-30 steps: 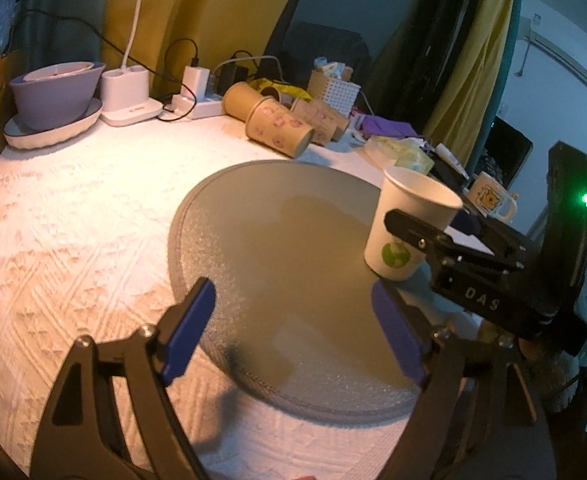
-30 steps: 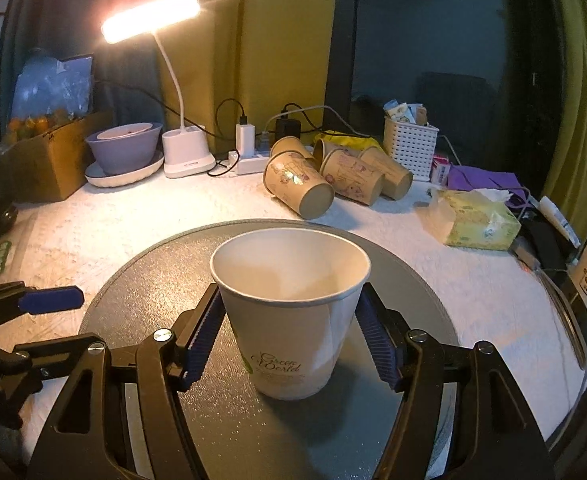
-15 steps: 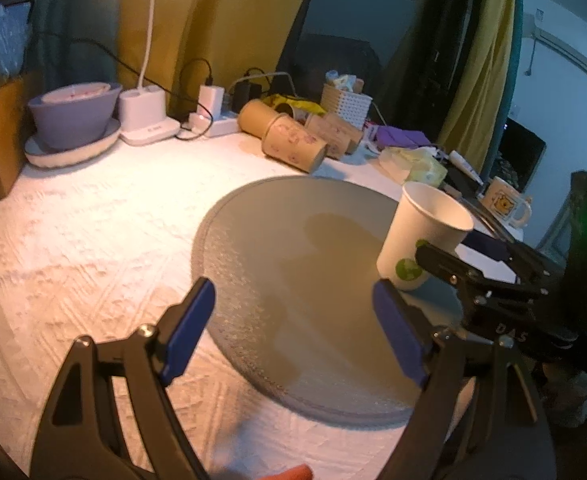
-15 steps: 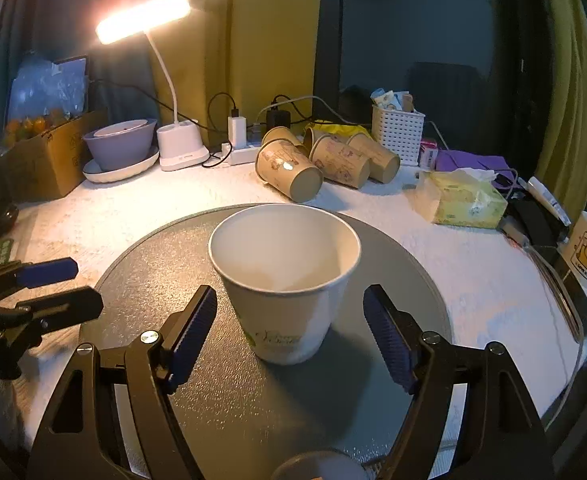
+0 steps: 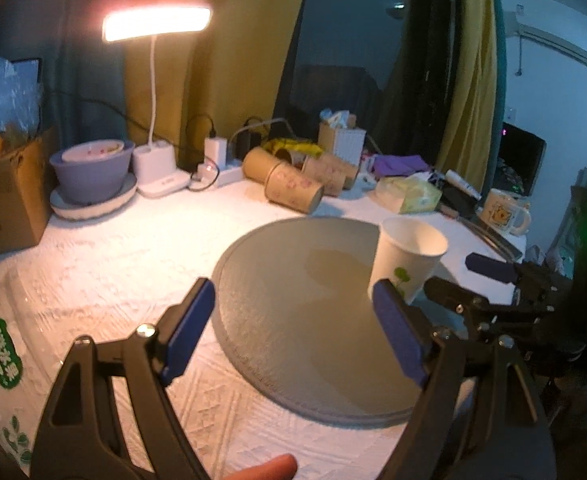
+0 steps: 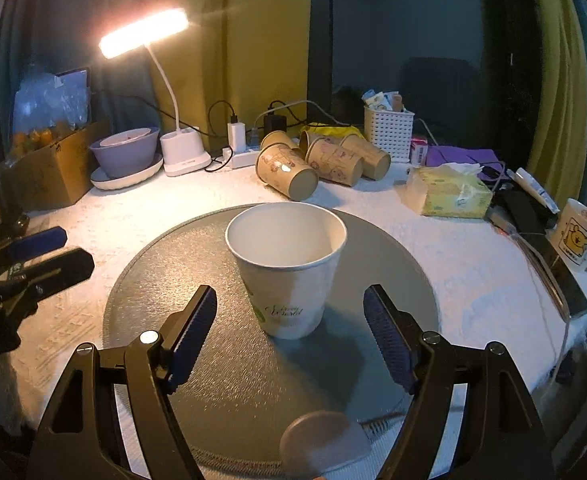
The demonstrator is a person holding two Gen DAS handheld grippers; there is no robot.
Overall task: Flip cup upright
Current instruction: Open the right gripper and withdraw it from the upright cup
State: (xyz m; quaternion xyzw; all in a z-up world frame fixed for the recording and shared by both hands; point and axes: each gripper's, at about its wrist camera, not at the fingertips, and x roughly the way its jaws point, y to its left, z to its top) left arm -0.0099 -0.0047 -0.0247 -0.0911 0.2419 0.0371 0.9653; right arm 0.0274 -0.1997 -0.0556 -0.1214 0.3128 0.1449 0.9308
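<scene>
Reads "Green World" in green script, partly legible, on the white paper cup [image 6: 287, 268]. Shows white Chinese characters, unclear, on a green label [image 5: 3, 352] at the left edge. Bears "OLAI" on the left claw [image 6: 33, 256].

Round grey mat [image 6: 221, 360] on a white textured tablecloth [image 6: 473, 264]. Along the back: lit desk lamp [image 6: 145, 32], purple bowl [image 6: 127, 152] on a white plate, cardboard box [image 6: 49, 168], power strip with chargers [image 6: 239, 152], brown paper cups [image 6: 325, 162] lying on their sides, white basket [image 6: 389, 130]. To the right: yellow tissue pack [image 6: 451, 194] and cartoon mug [image 6: 577, 236].
</scene>
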